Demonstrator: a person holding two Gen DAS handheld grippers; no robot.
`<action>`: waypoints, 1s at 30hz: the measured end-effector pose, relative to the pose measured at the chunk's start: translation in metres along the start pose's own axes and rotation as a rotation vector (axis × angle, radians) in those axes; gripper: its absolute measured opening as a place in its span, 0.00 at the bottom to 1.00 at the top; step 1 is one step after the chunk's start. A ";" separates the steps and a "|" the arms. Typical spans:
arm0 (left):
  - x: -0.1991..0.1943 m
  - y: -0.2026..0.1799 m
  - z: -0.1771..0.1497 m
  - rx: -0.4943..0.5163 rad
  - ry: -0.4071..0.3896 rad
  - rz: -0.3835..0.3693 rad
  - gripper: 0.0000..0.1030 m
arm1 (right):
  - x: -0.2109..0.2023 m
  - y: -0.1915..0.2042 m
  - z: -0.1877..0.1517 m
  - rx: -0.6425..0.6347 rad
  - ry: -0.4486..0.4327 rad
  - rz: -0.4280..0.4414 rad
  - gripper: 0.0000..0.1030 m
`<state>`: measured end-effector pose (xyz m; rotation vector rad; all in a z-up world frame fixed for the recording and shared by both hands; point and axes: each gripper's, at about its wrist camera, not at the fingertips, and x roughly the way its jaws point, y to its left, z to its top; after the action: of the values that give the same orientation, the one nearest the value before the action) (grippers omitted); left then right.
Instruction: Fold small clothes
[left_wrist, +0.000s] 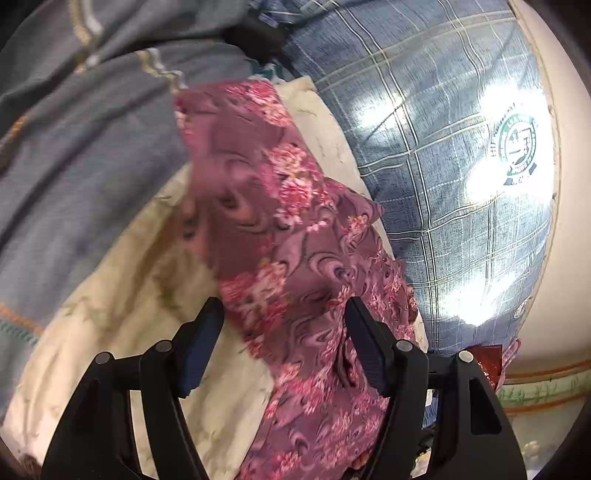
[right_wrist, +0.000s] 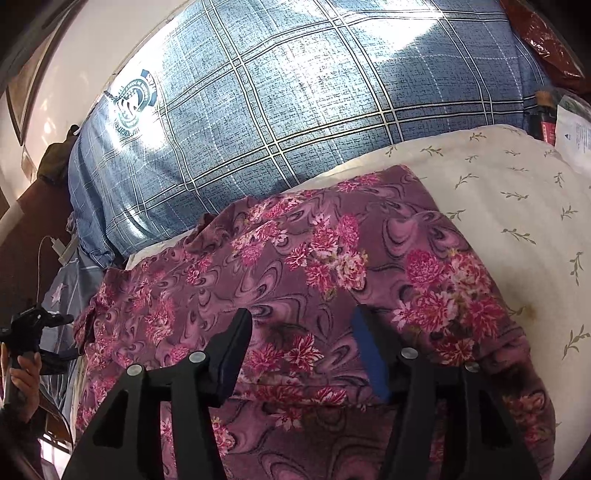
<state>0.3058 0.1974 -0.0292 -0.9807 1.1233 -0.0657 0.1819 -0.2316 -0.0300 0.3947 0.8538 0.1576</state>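
A: Black 2-finger left gripper is filling the bottom of its own view, jaws standing apart, with the purple garment printed with pink flowers lying between and beneath them. Pads are not pressing the cloth, so I am reading it as open.

B: Same on the other side. Black right gripper is hanging over the garment with its jaws spread, cloth under the gap, nothing clamped.

A: Where is the garment sitting?

B: It is lying spread and rumpled on a cream quilt sprigged with small green leaves. Beyond that quilt, a blue plaid pillow with a round green-and-white emblem is catching bright sun.

A: From the left wrist the garment is running as a long strip up the cream quilt, and a grey-blue blanket with orange stitching is lying beside it, blurred.

B: At my view's left edge a hand is gripping a black handle.
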 end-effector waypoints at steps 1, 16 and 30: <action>0.002 -0.001 0.000 0.002 -0.012 0.006 0.45 | 0.000 0.000 0.000 0.000 0.000 0.000 0.57; -0.070 -0.084 -0.020 0.076 -0.149 -0.101 0.05 | -0.003 -0.009 -0.001 0.041 -0.018 0.056 0.58; 0.087 -0.177 -0.100 0.147 0.130 -0.220 0.05 | -0.005 -0.017 -0.002 0.072 -0.030 0.101 0.58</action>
<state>0.3420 -0.0148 0.0207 -0.9752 1.1082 -0.3888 0.1768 -0.2477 -0.0343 0.5067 0.8115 0.2143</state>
